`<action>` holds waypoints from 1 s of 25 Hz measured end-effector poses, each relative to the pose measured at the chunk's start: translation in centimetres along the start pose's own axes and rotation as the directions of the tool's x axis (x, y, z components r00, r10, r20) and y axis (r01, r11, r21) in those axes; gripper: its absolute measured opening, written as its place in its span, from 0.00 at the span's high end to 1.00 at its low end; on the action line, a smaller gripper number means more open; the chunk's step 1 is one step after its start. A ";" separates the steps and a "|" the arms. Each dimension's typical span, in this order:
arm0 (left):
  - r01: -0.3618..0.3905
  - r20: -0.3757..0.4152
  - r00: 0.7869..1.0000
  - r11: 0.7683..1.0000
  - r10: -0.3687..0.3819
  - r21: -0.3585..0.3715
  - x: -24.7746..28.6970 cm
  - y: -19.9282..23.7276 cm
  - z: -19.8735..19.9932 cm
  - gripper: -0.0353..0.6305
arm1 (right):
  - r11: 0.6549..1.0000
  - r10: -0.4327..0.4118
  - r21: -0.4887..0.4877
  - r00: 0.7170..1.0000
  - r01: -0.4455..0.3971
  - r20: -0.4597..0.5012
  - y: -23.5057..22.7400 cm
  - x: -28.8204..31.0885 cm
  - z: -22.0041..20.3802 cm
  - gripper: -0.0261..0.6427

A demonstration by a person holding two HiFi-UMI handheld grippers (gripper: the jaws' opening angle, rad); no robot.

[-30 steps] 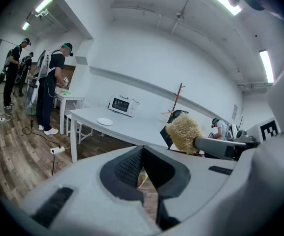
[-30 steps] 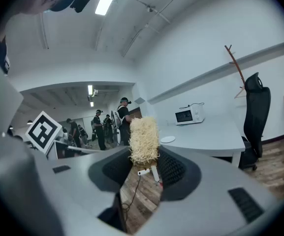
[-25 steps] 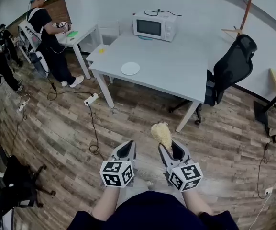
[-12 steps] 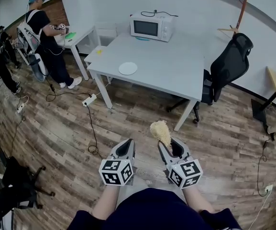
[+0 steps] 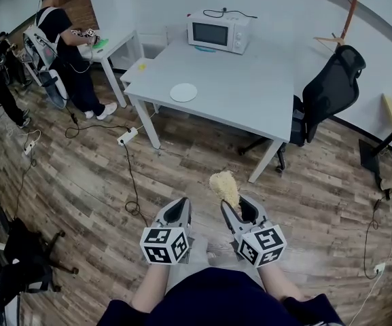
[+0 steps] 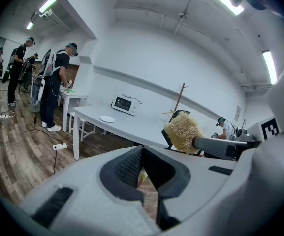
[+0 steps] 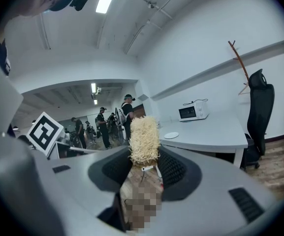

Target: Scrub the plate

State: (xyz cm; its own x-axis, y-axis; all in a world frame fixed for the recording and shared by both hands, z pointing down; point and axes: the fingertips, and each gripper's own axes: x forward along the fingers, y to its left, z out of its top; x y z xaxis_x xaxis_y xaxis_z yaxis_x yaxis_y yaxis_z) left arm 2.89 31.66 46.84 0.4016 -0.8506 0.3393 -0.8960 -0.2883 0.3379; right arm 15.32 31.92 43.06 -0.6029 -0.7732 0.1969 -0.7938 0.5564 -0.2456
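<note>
The white plate [image 5: 183,92] lies on the white table [image 5: 250,100], near its left end, far ahead of both grippers. The left gripper view shows the plate [image 6: 107,119] small on the tabletop. My right gripper [image 5: 238,209] is shut on a yellow fibrous scrubber [image 5: 224,187], which sticks up from between its jaws. The scrubber [image 7: 144,141] fills the middle of the right gripper view, with the plate [image 7: 171,135] beyond it. My left gripper [image 5: 177,212] is shut with nothing in it, held level beside the right one over the wooden floor.
A microwave [image 5: 217,31] stands at the table's far edge. A black office chair [image 5: 335,94] sits at the table's right. A power strip and cable [image 5: 129,138] lie on the floor by the table's left leg. Several people [image 5: 66,53] work at the left.
Both grippers stay low in front of me, and the scrubber has shifted slightly left. The view of the room has barely moved.
</note>
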 end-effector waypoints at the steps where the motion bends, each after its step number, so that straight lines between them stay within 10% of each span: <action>1: -0.001 -0.001 1.000 1.000 0.001 -0.005 0.2 0.3 0.0 0.92 | 1.000 0.003 0.000 1.000 -0.003 -0.007 0.0 0.3 -0.1 0.72; 25: 0.047 -0.020 0.999 0.999 -0.047 0.008 16.6 14.1 11.9 0.92 | 0.998 -0.049 -0.026 0.998 0.049 -0.025 -5.5 22.5 6.2 0.72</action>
State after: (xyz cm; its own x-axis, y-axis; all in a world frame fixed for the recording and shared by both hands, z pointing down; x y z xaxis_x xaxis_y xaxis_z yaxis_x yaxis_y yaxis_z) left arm -5.35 8.26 46.81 0.4467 -0.8272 0.3409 -0.8777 -0.3314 0.3461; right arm 6.66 9.59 42.94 -0.5646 -0.7920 0.2321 -0.8241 0.5257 -0.2109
